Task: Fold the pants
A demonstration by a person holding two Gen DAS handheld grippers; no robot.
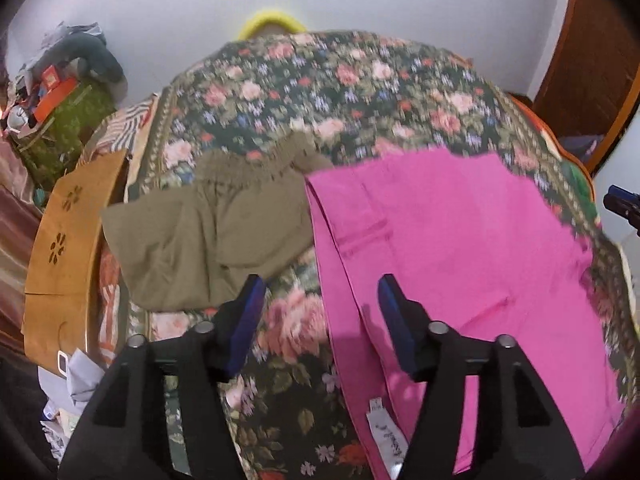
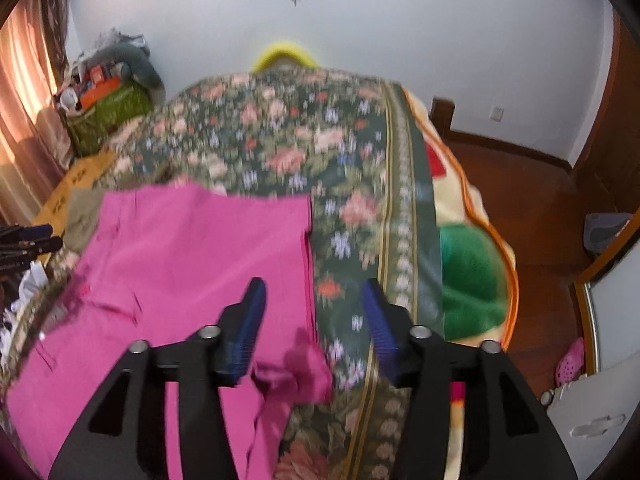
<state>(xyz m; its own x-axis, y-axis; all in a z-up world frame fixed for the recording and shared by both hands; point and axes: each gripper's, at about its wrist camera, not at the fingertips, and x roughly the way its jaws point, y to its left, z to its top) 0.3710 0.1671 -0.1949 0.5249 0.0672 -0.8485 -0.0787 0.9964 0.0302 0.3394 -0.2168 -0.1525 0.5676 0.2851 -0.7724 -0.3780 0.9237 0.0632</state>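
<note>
Bright pink pants [image 1: 460, 248] lie folded flat on a floral bedspread [image 1: 320, 92], with a white label [image 1: 384, 432] at their near edge. My left gripper [image 1: 322, 292] hangs above the pants' left edge, open, nothing between its blue pads. In the right wrist view the same pink pants [image 2: 192, 248] fill the lower left, one corner [image 2: 296, 376] rumpled near the front. My right gripper [image 2: 312, 292] is open over the pants' right edge, apart from the cloth. The right gripper's tip [image 1: 624, 204] shows at the far right of the left wrist view.
An olive-green garment [image 1: 208, 232] lies crumpled left of the pants. A cardboard box [image 1: 68, 248] and a cluttered green bin [image 1: 64, 128] stand left of the bed. A green and cream blanket [image 2: 468, 280] hangs over the bed's right side above wooden floor [image 2: 532, 216].
</note>
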